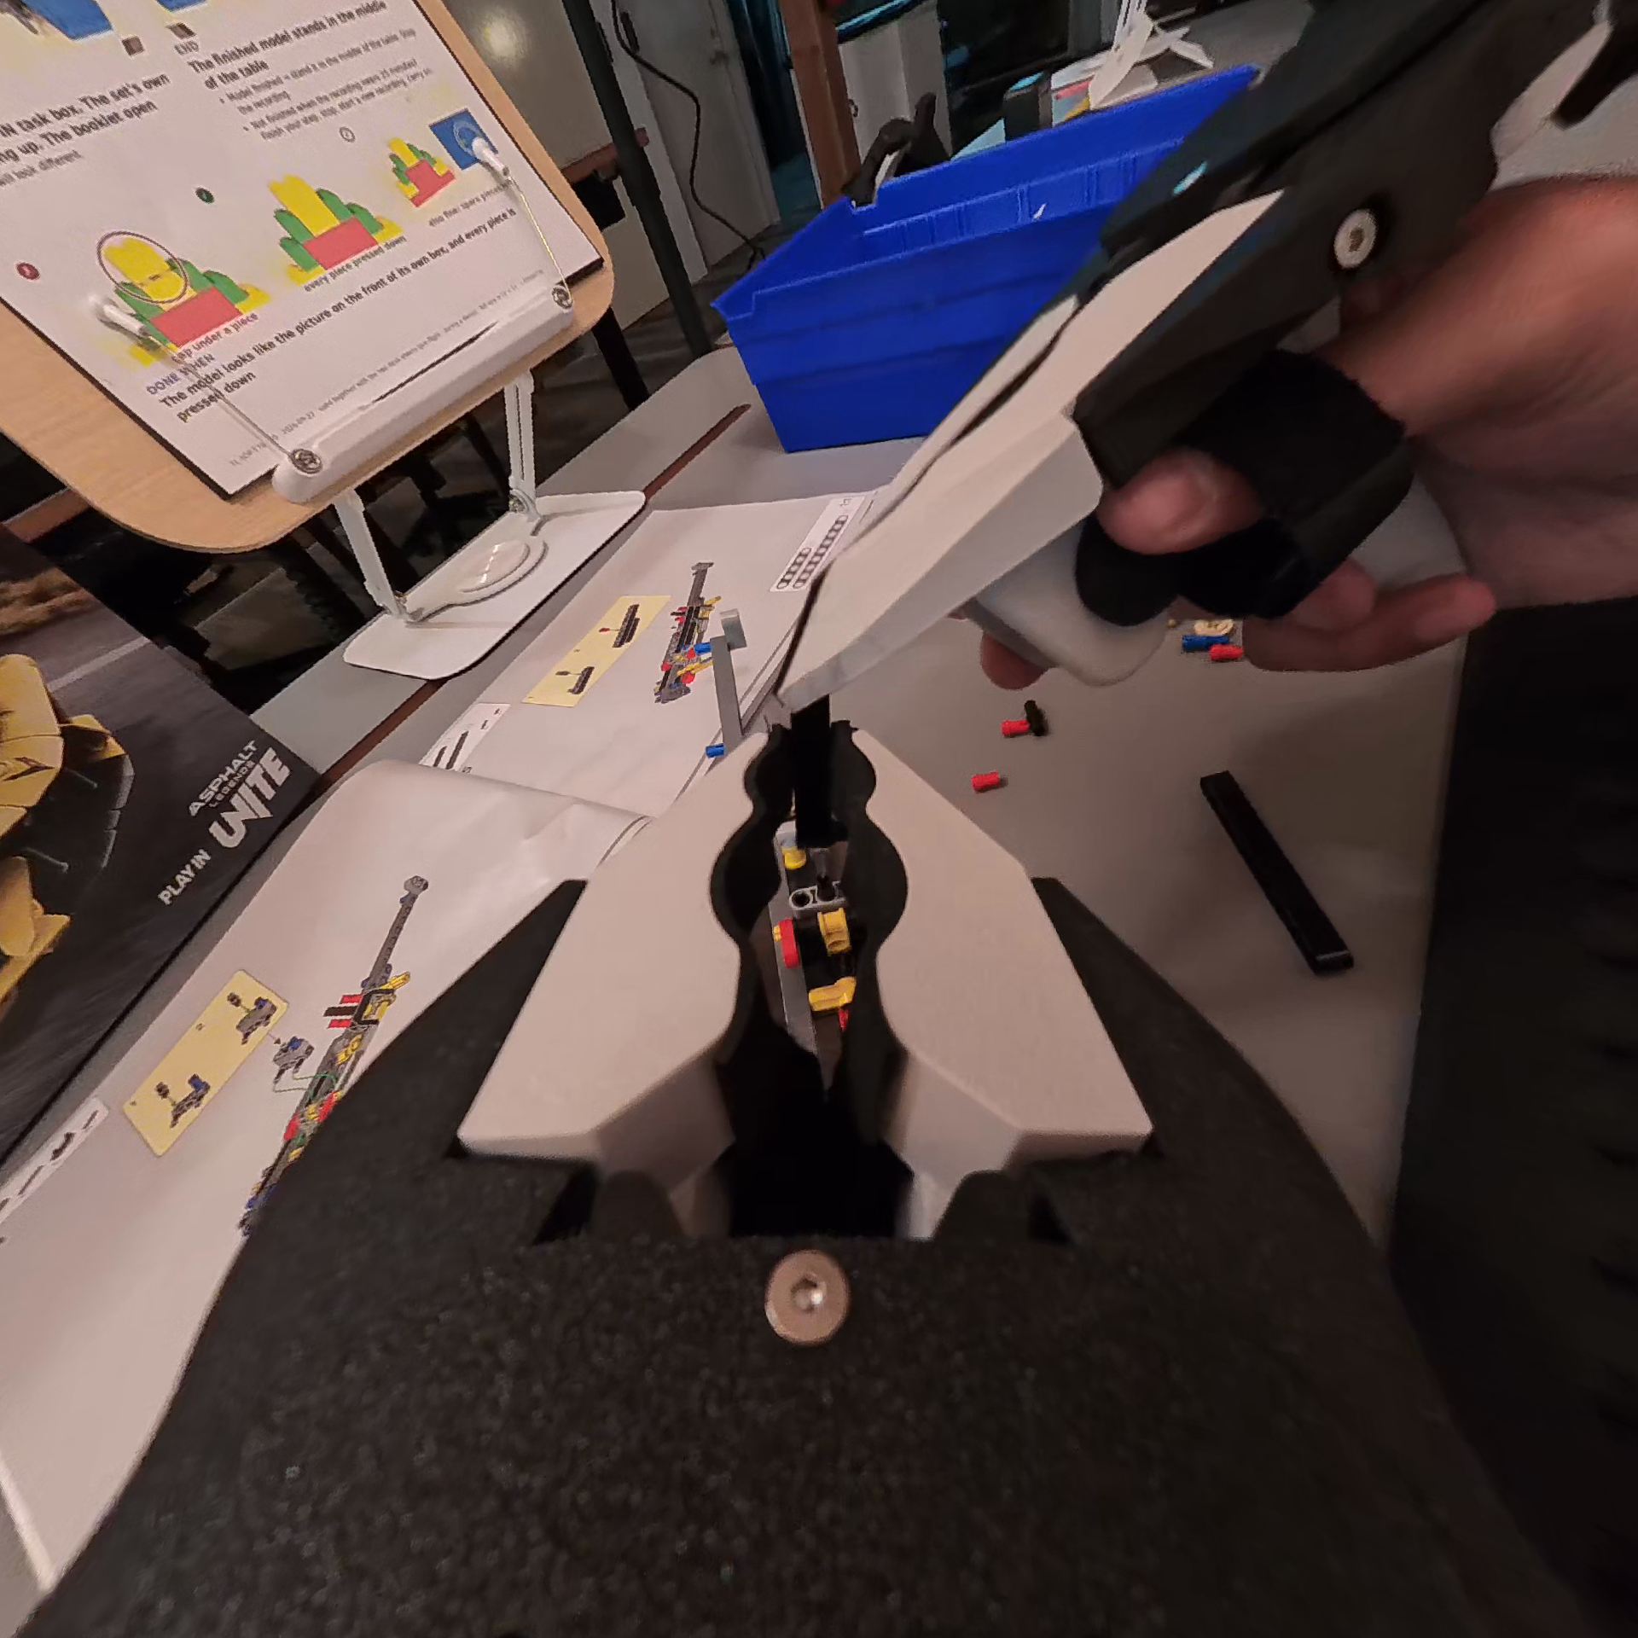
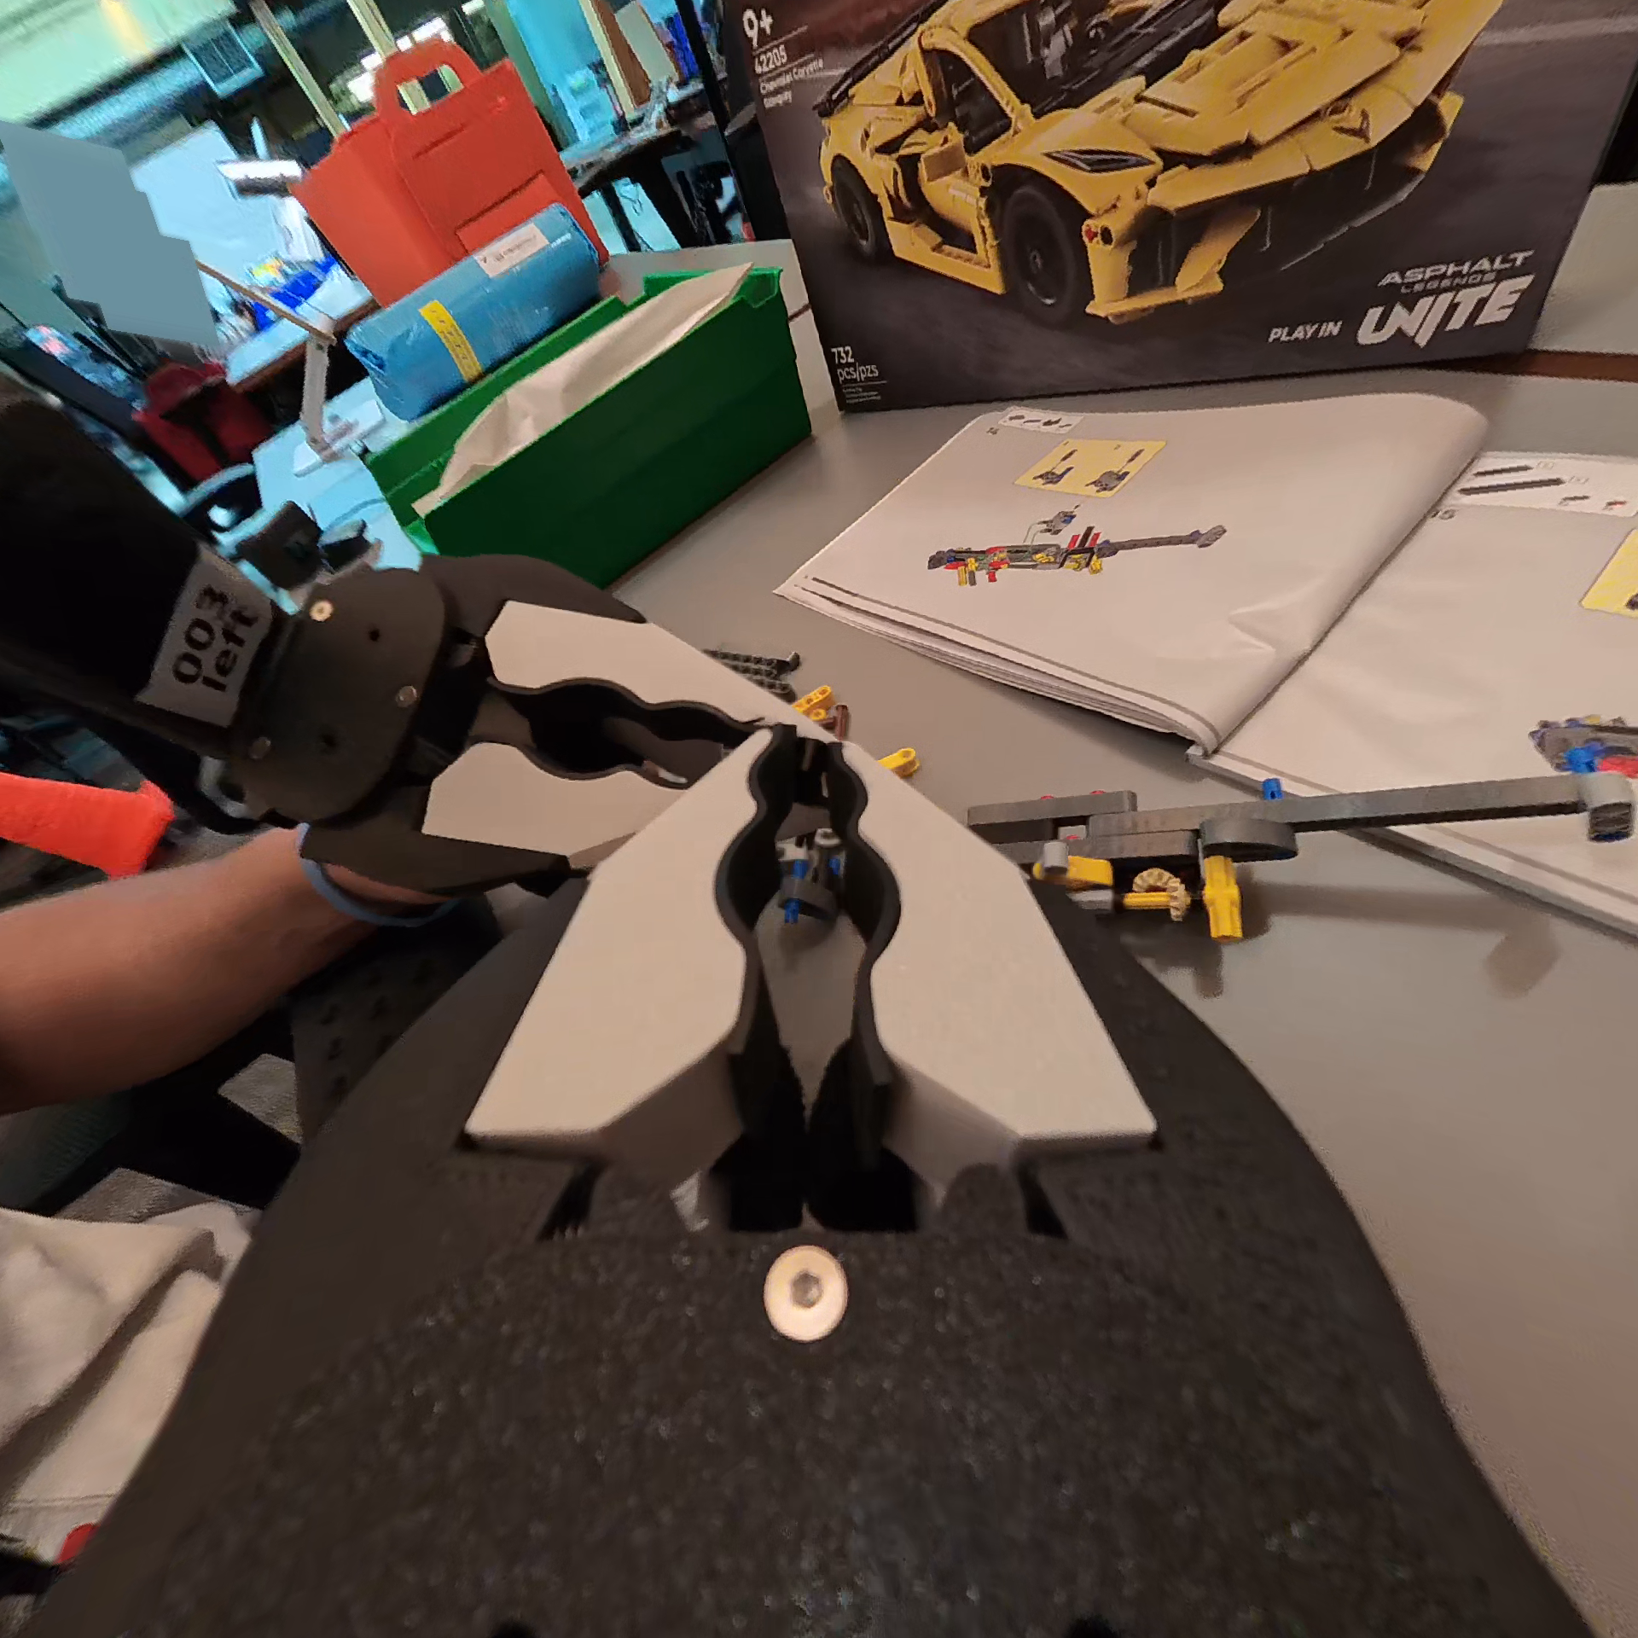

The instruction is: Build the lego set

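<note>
Left tongs: your left tongs (image 1: pixel 808 740) have their tips close together around a black rod (image 1: pixel 811 784). You cannot tell whether they pinch it.
Right tongs: your right tongs (image 2: pixel 805 749) are clamped on the top end of that rod, coming in from 2 o'clock in the left wrist view. Your hand (image 1: pixel 1462 425) wraps the grip.
Meeting point: the two pairs of tips touch or nearly touch, above the counter (image 2: pixel 1329 1108).
Model: one long grey model (image 2: pixel 1418 802) lies on the counter at 3 o'clock of the right tongs, with yellow, red and blue parts at its near end. Its far end rests on the booklet (image 2: pixel 1152 620).
Booklet: one, open flat at 1 o'clock in the right wrist view, showing build diagrams.
Box: one box (image 2: pixel 1197 159) stands at 12 to 1 o'clock behind the booklet, with a yellow car pictured and printed brand and piece-count text.
Bins: two. One blue bin (image 1: pixel 886 301) sits at 1 o'clock in the left wrist view, and one green bin (image 2: pixel 638 461) at 11 o'clock in the right wrist view.
Stand: one stand (image 1: pixel 496 576) at 11 o'clock holds a printed instruction sheet.
Loose parts: one black beam (image 1: pixel 1276 873) lies at 3 o'clock. Two red pins (image 1: pixel 986 782) lie between it and the tongs, with a small mixed cluster farther off.
Tag: one white tag (image 2: pixel 208 647) with print sits on the left tongs' body.
</note>
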Motion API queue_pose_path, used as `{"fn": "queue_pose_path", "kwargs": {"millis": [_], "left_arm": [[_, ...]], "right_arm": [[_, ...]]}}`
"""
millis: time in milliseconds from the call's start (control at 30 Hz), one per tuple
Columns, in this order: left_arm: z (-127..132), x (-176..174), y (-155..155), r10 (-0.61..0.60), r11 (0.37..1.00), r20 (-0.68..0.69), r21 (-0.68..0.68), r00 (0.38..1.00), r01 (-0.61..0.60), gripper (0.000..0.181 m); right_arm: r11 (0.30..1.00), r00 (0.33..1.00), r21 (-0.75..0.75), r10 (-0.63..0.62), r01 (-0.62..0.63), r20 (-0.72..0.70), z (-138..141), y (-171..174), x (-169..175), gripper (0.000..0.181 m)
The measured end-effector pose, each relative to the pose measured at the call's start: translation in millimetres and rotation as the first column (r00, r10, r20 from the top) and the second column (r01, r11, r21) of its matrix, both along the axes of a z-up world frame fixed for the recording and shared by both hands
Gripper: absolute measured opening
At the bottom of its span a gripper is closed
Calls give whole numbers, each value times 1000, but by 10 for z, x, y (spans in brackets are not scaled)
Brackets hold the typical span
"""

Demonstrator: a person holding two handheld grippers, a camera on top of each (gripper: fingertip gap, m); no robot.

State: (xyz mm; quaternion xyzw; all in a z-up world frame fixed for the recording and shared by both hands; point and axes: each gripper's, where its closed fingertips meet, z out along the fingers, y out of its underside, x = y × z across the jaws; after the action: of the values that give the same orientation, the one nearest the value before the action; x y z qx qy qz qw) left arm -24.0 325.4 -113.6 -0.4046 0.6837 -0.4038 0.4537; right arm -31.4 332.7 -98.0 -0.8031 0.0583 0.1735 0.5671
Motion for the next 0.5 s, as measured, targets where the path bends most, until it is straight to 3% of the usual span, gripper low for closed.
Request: {"fn": "queue_pose_path", "kwargs": {"millis": [100, 167, 233, 300, 500], "left_arm": [[98, -36, -63, -74, 974, -3, -217, 997, 71, 6], [212, -73, -45, -125, 904, 19, -409, 992, 122, 6], [377, -131, -35, -175, 820, 82, -539, 981, 191, 6], [391, -136, -20, -183, 797, 86, -570, 979, 199, 6], [347, -125, -80, -192, 818, 69, -540, 979, 199, 6]], "right_arm": [[995, 999, 97, 0, 4, -41, 165, -35, 8, 5], [977, 999, 211, -30, 33, -20, 408, -126, 128, 21], [968, 1000, 251, -10, 12, -10, 554, -244, 202, 20], [972, 1000, 233, -24, 23, 0, 577, -294, 258, 19], [991, 995, 132, -9, -4, 101, 409, -161, 32, 24]]}}
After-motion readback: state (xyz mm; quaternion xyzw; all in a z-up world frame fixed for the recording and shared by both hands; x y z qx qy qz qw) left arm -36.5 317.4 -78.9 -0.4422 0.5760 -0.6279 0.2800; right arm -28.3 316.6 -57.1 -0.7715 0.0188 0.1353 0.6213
